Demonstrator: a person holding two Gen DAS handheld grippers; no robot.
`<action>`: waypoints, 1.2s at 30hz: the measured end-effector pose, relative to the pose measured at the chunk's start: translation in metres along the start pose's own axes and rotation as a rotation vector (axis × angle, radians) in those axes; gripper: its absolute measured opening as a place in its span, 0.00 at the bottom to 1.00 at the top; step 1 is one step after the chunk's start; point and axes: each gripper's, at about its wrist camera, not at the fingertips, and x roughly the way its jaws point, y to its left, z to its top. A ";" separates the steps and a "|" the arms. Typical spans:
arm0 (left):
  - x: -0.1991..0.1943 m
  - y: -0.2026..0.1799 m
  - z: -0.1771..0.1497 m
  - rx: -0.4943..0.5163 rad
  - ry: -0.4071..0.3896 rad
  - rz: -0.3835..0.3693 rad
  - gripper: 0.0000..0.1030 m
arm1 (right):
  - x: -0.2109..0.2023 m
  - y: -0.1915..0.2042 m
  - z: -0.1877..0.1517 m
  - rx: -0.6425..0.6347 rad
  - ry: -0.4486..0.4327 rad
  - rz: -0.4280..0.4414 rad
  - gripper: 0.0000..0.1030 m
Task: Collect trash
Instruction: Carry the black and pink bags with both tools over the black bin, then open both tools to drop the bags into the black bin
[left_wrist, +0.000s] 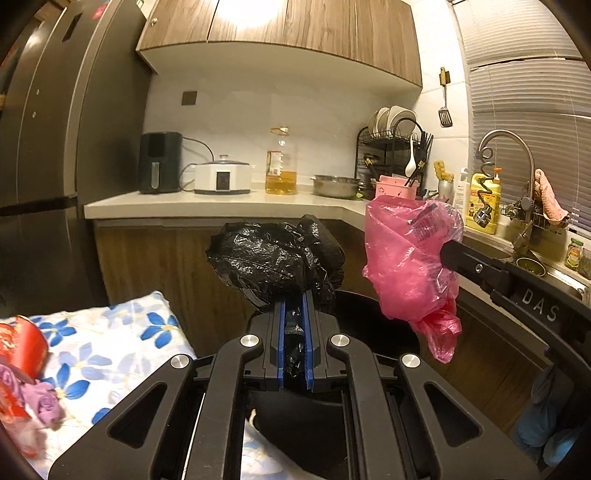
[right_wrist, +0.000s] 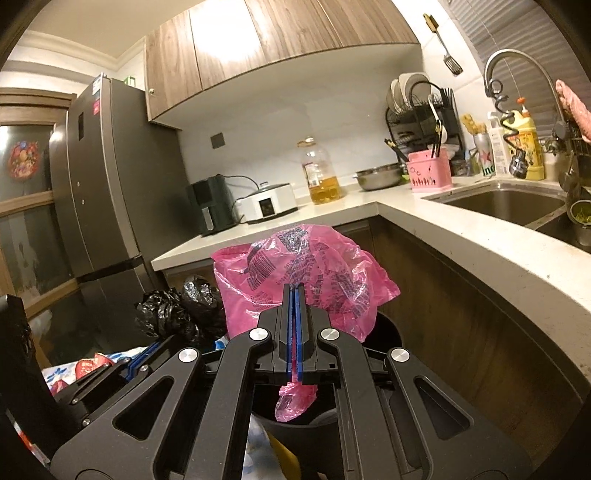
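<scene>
My left gripper (left_wrist: 294, 295) is shut on a crumpled black plastic bag (left_wrist: 275, 258), which bulges above its blue pads. The same black bag (right_wrist: 177, 308) shows in the right wrist view at lower left. My right gripper (right_wrist: 294, 290) is shut on a pink plastic bag (right_wrist: 299, 273) with dark print, whose tail hangs below the fingers. In the left wrist view that pink bag (left_wrist: 410, 258) hangs at the right, on the other gripper's fingers. Both bags hang over a round black trash bin (left_wrist: 369, 317), whose rim (right_wrist: 388, 325) lies just beyond the right gripper.
A white L-shaped counter (right_wrist: 424, 225) carries an air fryer (left_wrist: 159, 162), a cooker (left_wrist: 221, 177), an oil bottle (left_wrist: 281, 162), a steel bowl (left_wrist: 337, 184), a dish rack (left_wrist: 393, 147) and a sink (right_wrist: 506, 203). A fridge (left_wrist: 55, 147) stands left. Floral cloth (left_wrist: 110, 350) with red packaging lies lower left.
</scene>
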 end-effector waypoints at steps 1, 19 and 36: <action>0.004 -0.001 -0.001 0.002 0.002 -0.005 0.08 | 0.004 -0.001 -0.001 -0.001 0.005 -0.001 0.01; 0.052 -0.011 -0.010 0.031 0.073 -0.067 0.13 | 0.038 -0.014 -0.004 0.010 0.040 0.001 0.06; 0.028 0.025 -0.017 -0.080 0.062 0.037 0.85 | 0.027 -0.018 -0.007 0.032 0.057 -0.037 0.71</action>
